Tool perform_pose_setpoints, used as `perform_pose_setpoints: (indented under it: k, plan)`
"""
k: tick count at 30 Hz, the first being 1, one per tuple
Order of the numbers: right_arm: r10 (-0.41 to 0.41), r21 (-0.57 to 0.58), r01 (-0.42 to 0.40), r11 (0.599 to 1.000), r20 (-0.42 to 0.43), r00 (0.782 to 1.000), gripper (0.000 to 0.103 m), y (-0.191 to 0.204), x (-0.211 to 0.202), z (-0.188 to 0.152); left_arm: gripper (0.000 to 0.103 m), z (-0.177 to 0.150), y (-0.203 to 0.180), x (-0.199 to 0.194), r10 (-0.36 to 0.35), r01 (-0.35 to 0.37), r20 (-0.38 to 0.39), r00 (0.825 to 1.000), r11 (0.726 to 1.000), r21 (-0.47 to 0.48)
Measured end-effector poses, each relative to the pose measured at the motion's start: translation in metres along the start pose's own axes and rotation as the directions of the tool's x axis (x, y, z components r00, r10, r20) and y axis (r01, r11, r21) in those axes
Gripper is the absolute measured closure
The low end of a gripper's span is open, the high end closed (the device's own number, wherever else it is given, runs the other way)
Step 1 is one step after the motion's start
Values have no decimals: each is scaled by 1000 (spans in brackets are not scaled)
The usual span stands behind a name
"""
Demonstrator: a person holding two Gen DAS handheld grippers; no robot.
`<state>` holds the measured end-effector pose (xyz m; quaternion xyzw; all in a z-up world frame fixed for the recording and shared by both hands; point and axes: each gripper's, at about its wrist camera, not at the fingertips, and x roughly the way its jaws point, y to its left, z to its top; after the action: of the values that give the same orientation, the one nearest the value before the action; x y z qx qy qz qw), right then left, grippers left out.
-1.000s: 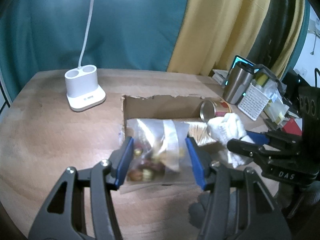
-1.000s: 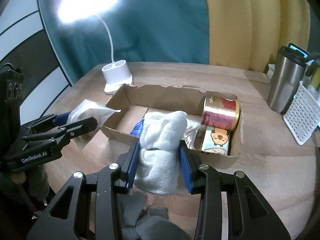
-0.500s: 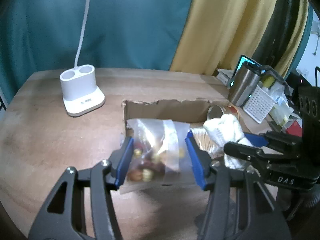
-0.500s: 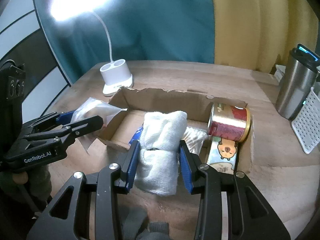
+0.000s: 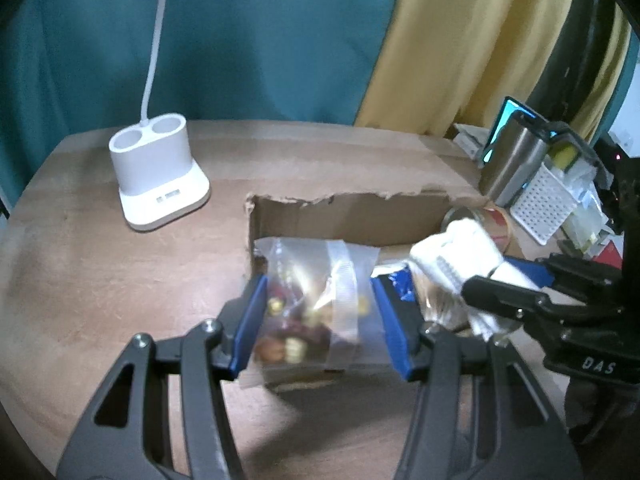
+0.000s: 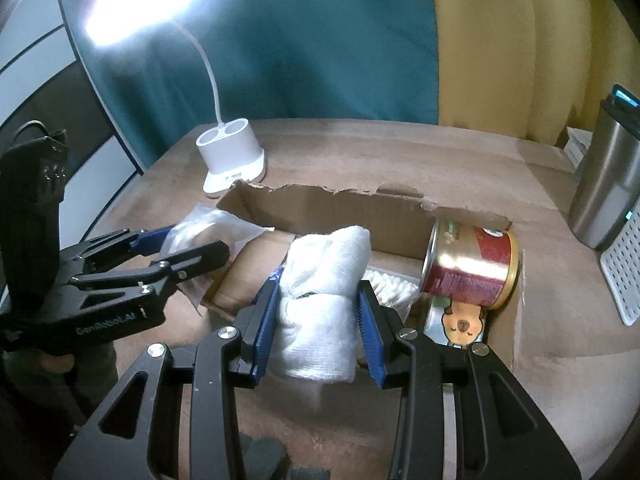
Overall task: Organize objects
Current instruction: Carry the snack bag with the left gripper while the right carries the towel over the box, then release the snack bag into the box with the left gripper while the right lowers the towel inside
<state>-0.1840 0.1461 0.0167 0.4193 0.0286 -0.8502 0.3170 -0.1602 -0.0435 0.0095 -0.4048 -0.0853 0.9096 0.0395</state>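
Observation:
An open cardboard box (image 5: 348, 216) (image 6: 320, 212) lies on the wooden table. My left gripper (image 5: 318, 320) is shut on a clear plastic bag of small snacks (image 5: 316, 300), held over the box's left end. In the right wrist view that gripper (image 6: 188, 244) and the bag (image 6: 208, 224) hang by the box's left wall. My right gripper (image 6: 318, 316) is shut on a rolled white cloth (image 6: 324, 280), held above the middle of the box; the same roll (image 5: 460, 256) shows at right in the left wrist view. A gold and red can (image 6: 472, 268) lies on its side in the box.
A white lamp base (image 5: 158, 182) (image 6: 234, 156) stands left of the box. A steel tumbler (image 5: 512, 168) (image 6: 608, 184) and a white perforated basket (image 5: 548, 204) stand to the right. A pack with a cartoon animal (image 6: 460, 324) and a white brush-like item (image 6: 390, 288) lie in the box.
Both grippers have moved forward over the box with their loads, so the box, can and lamp base look nearer. Neither grip has changed.

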Motion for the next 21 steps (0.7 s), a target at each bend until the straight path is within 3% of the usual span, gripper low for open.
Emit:
perform_pose_setpoints:
  k: [10,21]
  plan:
    - [8,5,-8,1000,-9,1000,63,-5,12,7,46,4,-1,10,-6,6,-36,999,1000,-12]
    - [13,3,-13,1000,-23,1000,63,1,24,11,44,6,15,-11,-1,1,1,1000,1000,-25]
